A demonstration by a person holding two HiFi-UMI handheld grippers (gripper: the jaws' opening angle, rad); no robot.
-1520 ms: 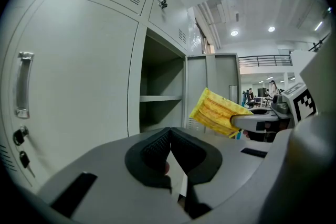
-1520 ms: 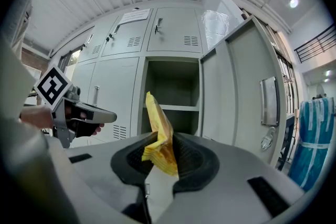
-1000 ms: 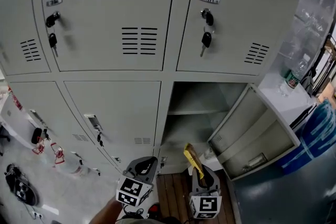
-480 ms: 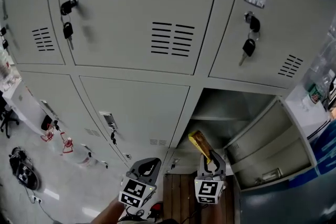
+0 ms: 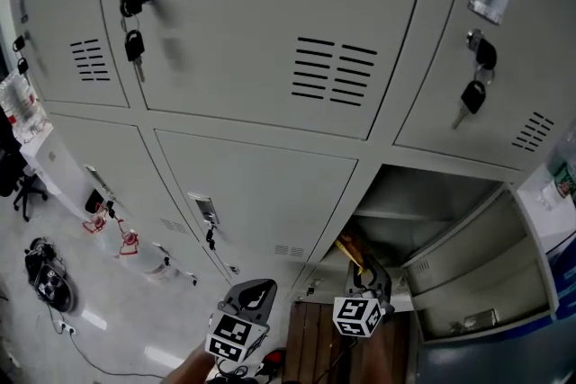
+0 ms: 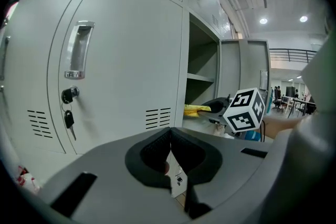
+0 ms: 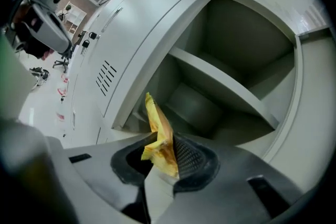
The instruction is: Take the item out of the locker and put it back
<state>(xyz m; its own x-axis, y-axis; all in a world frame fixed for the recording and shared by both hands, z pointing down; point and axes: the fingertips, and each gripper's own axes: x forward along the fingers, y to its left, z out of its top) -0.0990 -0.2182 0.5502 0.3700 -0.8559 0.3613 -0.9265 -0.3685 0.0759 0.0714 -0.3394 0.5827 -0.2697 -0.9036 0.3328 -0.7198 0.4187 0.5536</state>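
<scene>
The item is a crumpled yellow packet (image 7: 157,131); my right gripper (image 7: 163,152) is shut on its lower end. In the head view the yellow packet (image 5: 348,249) sticks up from the right gripper (image 5: 360,272), right at the mouth of the open locker (image 5: 432,202). The locker's shelf (image 7: 220,86) runs across the compartment ahead of the packet. My left gripper (image 6: 170,136) hangs in front of a closed locker door, shut with nothing between its pads. It sits left of the right one, with the left gripper (image 5: 249,297) low in the head view.
Closed grey locker doors fill the wall, with keys hanging in the locks (image 5: 133,43) (image 5: 472,96). The open locker's door (image 5: 490,270) swings out to the right. A wooden floor panel (image 5: 310,342) lies below the grippers. Red-tagged items (image 5: 126,243) and a black object (image 5: 45,279) lie at the left.
The right gripper has carried the yellow packet lower and closer to the open locker's mouth, rolling as it went. The left gripper shifted a little. My head has turned, so the lockers slid right.
</scene>
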